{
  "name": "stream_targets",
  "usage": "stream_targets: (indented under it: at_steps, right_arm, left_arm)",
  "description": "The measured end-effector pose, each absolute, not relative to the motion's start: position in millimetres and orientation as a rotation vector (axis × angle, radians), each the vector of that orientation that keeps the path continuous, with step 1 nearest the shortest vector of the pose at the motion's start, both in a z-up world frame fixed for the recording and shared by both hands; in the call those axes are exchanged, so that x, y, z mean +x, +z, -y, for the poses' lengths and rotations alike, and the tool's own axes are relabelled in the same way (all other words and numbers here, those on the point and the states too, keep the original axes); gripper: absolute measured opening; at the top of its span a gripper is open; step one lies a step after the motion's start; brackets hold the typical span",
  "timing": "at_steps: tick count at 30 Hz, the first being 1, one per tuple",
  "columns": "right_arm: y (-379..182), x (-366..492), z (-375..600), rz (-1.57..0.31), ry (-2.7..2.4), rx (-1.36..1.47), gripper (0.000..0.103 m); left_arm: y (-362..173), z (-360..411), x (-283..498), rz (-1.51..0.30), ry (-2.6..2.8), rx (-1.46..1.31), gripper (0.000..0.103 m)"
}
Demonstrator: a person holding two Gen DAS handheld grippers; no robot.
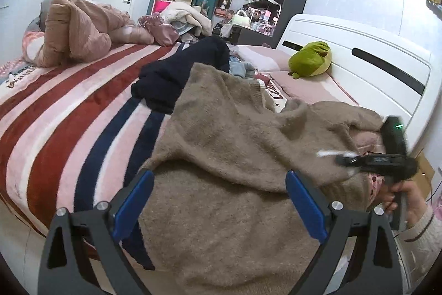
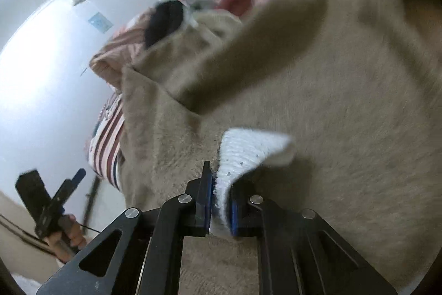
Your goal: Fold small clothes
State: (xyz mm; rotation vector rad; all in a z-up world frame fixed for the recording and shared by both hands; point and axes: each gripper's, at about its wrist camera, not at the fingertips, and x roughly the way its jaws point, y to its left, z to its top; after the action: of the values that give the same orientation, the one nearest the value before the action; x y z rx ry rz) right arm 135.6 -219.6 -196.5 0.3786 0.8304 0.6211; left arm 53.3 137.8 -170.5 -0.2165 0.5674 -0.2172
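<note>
Right hand-held gripper (image 2: 219, 201) clamping white cloth (image 2: 248, 151), left hand-held gripper (image 1: 219, 201) spread wide over beige sweater (image 1: 226, 145)

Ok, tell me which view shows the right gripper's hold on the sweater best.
The right wrist view: the right gripper is shut on a pale edge of the tan sweater. The left wrist view shows that gripper only from the side, blurred, against the sweater.

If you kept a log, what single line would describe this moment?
step: folding | left gripper: open over sweater | right gripper: shut on white cloth | surface: striped bed
</note>
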Motion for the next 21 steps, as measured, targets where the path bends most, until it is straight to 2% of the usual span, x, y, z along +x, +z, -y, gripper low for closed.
stream_targets:
  at_steps: [3,5,9,12,15,17,21]
  right_arm:
    - [-163.7,108.8,228.2,-0.722,0.576,0.25,0.005]
    - [-162.0,97.7,240.0,-0.734,0.545,0.222,0.005]
    - [-204.0,90.8,241.9,-0.87,0.506,0.18,0.006]
    - [-227.7,91.2,246.0,-0.916,0.502,0.191,0.013]
    - [-212.9,87.9,277.7,-0.822,0.55,0.314,0.034]
    - [-194.0,85.1,304.4,-0.724,0.505,0.329,0.057]
    - [-171.5,95.0,368.0,-0.582,0.395,0.374,0.062]
  left_arm:
    - [-168.3,-134.4,53.0,-0.572,-0.226,-0.21,0.095]
    - [-166.9,-127.7,53.8,-0.576,-0.23,-0.194,0.095]
    - [-166.4,-111.4,57.7,-0.588,-0.229,-0.167,0.095]
    - [-161.6,-98.9,61.1,-0.592,-0.229,-0.16,0.095]
    - [-152.3,-86.4,65.3,-0.587,-0.226,-0.146,0.095]
    - [-147.4,-80.0,68.3,-0.582,-0.227,-0.148,0.095]
    - [-136.0,-67.0,79.0,-0.569,-0.239,-0.176,0.095]
